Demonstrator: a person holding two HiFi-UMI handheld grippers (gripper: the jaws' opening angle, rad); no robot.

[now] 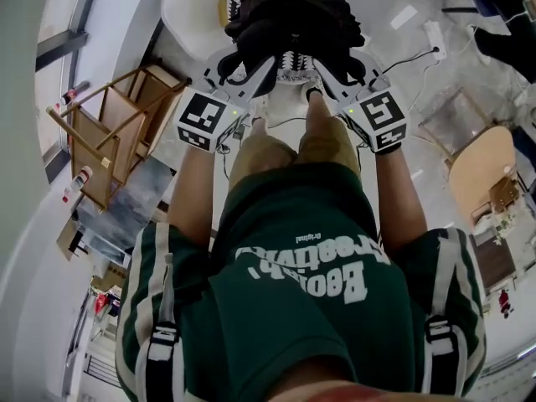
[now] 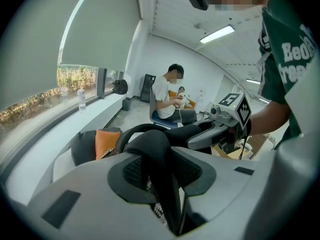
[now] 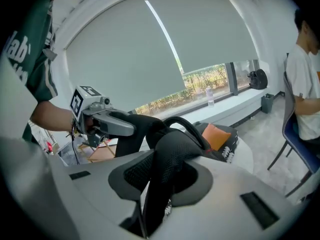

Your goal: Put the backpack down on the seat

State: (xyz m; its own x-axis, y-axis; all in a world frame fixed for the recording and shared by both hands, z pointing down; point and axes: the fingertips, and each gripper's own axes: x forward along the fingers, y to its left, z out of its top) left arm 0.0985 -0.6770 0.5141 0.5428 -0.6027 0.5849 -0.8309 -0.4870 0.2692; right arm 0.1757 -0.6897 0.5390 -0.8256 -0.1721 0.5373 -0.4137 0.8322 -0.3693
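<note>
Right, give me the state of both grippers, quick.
Left gripper: closed on a black backpack strap.
Right gripper: closed on the other backpack strap.

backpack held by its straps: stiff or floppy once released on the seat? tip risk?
Probably floppy: mesh strap folds sharply where pinched. Backpack looks soft, bulging; may slump or tip on the rounded seat.

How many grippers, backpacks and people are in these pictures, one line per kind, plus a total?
Grippers: 2, the left gripper and the right gripper, both with jaws on a strap
Backpacks: 1, the black backpack
People: 2, the person holding the grippers and a seated person
Total: 5
</note>
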